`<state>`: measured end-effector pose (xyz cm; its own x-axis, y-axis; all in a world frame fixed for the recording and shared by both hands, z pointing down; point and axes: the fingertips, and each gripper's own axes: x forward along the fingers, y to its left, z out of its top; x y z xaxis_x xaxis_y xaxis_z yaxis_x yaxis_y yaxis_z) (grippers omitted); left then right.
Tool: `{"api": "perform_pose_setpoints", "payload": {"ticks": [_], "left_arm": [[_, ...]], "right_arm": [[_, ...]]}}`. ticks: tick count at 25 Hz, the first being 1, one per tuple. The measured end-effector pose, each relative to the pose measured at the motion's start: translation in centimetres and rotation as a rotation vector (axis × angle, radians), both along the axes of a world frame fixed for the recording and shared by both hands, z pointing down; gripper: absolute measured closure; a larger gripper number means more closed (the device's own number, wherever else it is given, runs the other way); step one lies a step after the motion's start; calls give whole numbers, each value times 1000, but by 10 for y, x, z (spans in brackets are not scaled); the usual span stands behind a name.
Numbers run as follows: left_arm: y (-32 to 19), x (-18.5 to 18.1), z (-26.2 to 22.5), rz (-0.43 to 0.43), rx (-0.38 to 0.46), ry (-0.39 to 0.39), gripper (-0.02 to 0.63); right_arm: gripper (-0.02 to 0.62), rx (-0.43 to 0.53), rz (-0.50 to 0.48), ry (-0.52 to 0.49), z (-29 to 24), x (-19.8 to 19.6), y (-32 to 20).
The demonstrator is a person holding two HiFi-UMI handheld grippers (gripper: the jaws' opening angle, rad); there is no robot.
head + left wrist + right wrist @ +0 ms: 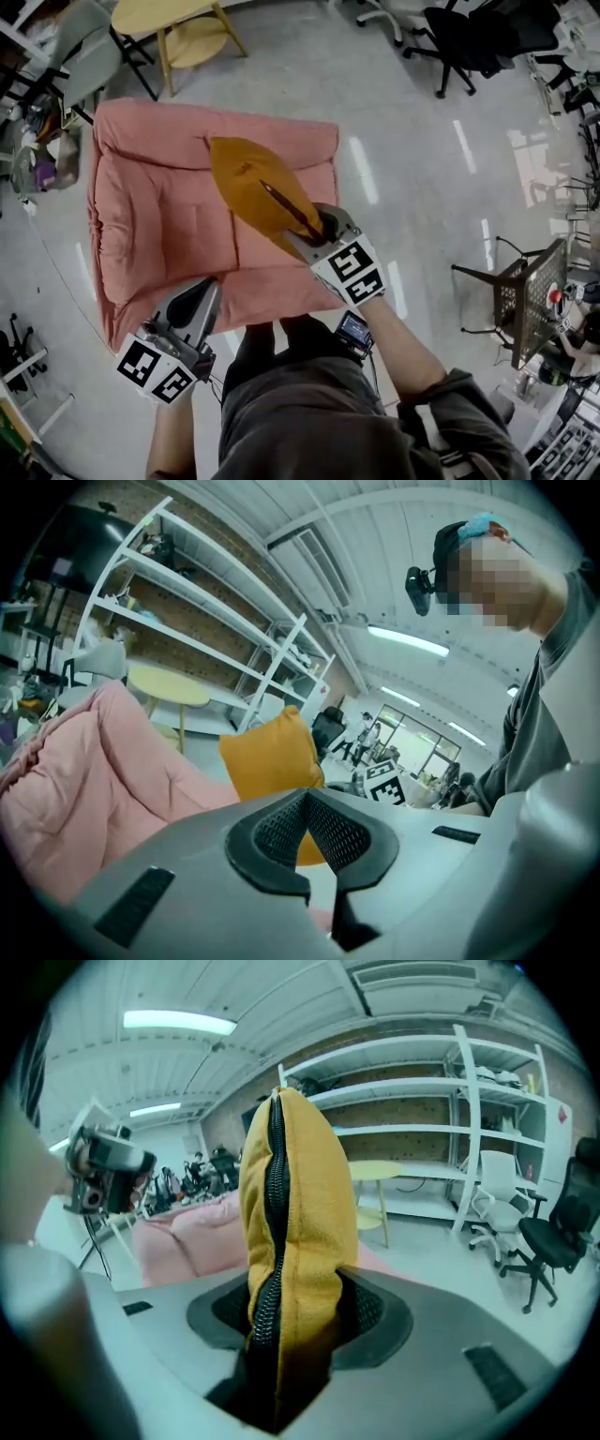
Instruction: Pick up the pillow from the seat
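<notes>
Now the right tool pinches the yellow pillow by its zipper, seemingly off the pink seat. The left tool, at seven o'clock, is pressed together and empty. Next: hold firm.

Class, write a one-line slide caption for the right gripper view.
Right gripper clamps the yellow pillow by its zippered edge, with the pink seat behind.

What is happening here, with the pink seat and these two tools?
A person holds a gripper in each hand. The right gripper is shut on an orange pillow: its jaws pinch the zipper edge and hold the pillow up over the pink seat. The left gripper hangs at the seat's near edge, its jaws together with nothing between them.
</notes>
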<state>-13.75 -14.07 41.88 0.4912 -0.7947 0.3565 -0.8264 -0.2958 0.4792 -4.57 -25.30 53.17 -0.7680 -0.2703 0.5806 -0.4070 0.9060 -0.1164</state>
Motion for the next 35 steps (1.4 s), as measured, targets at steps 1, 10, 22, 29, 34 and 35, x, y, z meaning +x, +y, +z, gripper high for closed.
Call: {"api": "perform_pose_setpoints", "payload": {"ticks": [1, 10, 22, 29, 34, 35], "left_arm": [[1, -2, -8, 10, 13, -4, 597], [6, -27, -71, 58, 127, -25, 597], [4, -43, -155, 104, 320, -27, 597], [1, -40, -184, 127, 382, -29, 597], [1, -47, -190, 126, 401, -27, 597], [0, -48, -191, 125, 405, -27, 597]], "right_arm": [[393, 2, 22, -43, -20, -2, -1], [393, 109, 111, -310, -184, -13, 10], [393, 300, 121, -451, -326, -18, 54], [391, 345, 121, -564, -390, -8, 70], [393, 327, 116, -617, -404, -10, 78], [393, 327, 112, -622, -406, -10, 79]]}}
